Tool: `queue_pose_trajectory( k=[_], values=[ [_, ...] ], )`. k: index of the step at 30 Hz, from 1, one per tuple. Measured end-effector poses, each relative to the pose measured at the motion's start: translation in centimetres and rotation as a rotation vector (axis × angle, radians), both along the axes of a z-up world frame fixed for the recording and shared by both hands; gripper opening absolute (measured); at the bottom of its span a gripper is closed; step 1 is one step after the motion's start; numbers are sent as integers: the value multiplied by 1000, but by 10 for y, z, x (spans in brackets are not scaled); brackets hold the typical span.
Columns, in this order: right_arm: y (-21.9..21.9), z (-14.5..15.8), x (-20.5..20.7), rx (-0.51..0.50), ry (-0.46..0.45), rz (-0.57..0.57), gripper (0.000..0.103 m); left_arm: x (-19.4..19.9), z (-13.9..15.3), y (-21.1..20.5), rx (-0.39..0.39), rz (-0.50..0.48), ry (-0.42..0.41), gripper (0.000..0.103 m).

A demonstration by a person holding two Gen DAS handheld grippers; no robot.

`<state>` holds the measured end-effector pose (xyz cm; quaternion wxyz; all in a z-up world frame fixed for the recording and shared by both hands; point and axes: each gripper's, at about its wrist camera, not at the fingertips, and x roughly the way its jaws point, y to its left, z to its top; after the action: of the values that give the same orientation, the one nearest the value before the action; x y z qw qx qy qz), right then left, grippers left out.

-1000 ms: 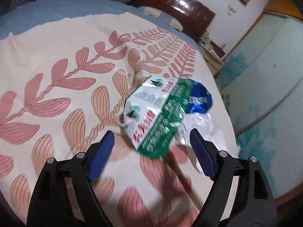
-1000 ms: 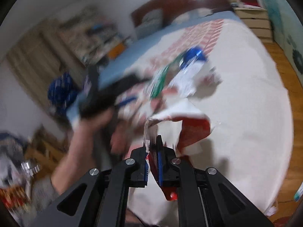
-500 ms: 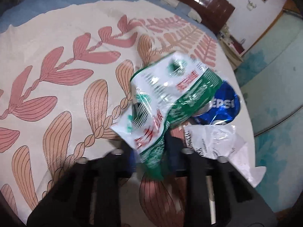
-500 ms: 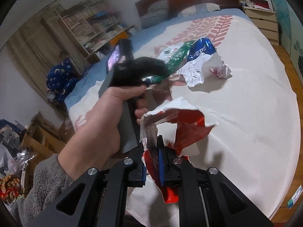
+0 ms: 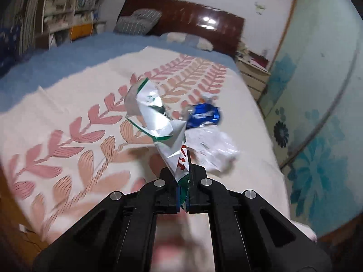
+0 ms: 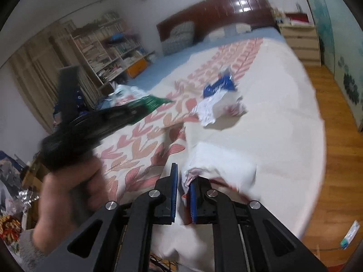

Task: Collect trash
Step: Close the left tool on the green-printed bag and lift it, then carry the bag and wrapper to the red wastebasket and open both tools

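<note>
My left gripper (image 5: 183,195) is shut on a green-and-white snack wrapper (image 5: 156,122) and holds it lifted above the bed; it also shows in the right wrist view (image 6: 145,104). A blue Pepsi wrapper (image 5: 204,114) and a crumpled white plastic bag (image 5: 213,147) lie on the bedspread beyond it; both also show in the right wrist view, the Pepsi wrapper (image 6: 221,85) above the bag (image 6: 217,107). My right gripper (image 6: 182,195) has its jaws slightly apart, with a red-and-white wrapper (image 6: 217,167) between them, blurred.
The bed has a cream leaf-patterned spread (image 5: 68,117) over a blue sheet (image 5: 68,54). A dark headboard (image 5: 192,25) and pillows are at the far end. A bookshelf (image 6: 109,45) stands left, a drawer unit (image 6: 299,38) right. Litter lies on the wood floor (image 6: 350,233).
My left gripper closed on the green-and-white wrapper and lifted it off the bed. My right gripper's jaws have parted slightly around the red-and-white wrapper, which has dropped lower.
</note>
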<state>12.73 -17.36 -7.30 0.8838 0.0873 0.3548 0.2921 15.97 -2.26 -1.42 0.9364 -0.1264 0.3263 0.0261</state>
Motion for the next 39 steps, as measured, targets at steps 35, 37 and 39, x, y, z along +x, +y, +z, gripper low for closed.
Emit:
queue_pose_trajectory(
  k=[35, 37, 39],
  values=[
    [-531, -162, -235, -103, 521, -796, 11, -135, -155, -542, 270, -1049, 510, 2],
    [-522, -166, -234, -95, 526, -798, 11, -136, -160, -542, 279, -1047, 516, 2],
    [-518, -167, -228, -90, 527, -796, 12, -145, -164, -544, 293, -1046, 537, 2]
  ],
)
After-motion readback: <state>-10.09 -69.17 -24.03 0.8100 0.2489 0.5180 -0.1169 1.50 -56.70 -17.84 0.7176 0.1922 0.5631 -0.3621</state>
